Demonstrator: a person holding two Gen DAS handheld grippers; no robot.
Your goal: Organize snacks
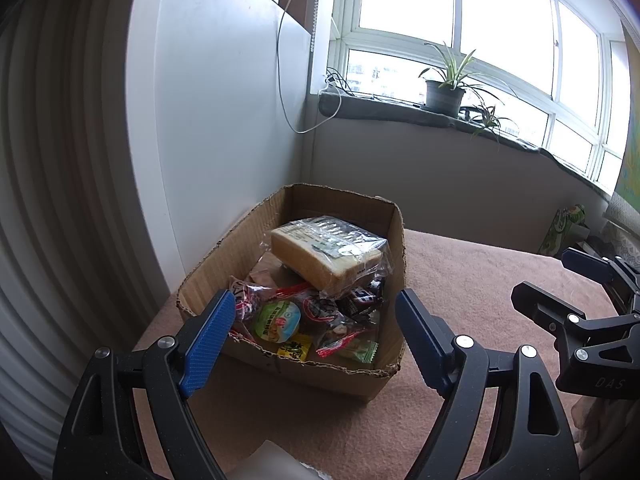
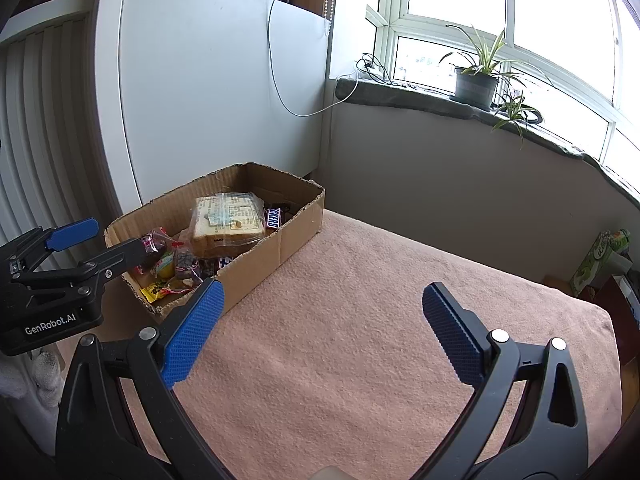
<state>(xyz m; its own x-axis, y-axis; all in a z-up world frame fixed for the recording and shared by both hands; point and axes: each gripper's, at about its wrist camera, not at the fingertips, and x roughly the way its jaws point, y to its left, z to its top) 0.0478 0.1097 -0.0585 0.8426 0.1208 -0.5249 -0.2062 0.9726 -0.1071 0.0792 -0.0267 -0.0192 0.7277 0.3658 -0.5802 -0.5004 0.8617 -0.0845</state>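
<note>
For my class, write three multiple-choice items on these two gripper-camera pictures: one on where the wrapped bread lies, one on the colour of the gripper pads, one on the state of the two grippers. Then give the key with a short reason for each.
1. Where does the wrapped bread lie?
A. On the windowsill
B. In the cardboard box, on top of the other snacks
C. On the pink cloth beside the box

2. What colour are the gripper pads?
A. Blue
B. Red
C. White

3. How do the left gripper and the right gripper stand?
A. Both shut on snacks
B. One holds the bread
C. Both open, holding nothing

Key: 1 B, the bread rests on the pile inside the box; 2 A, the ribbed pads are blue; 3 C, a wide gap shows between each pair of fingers.
</note>
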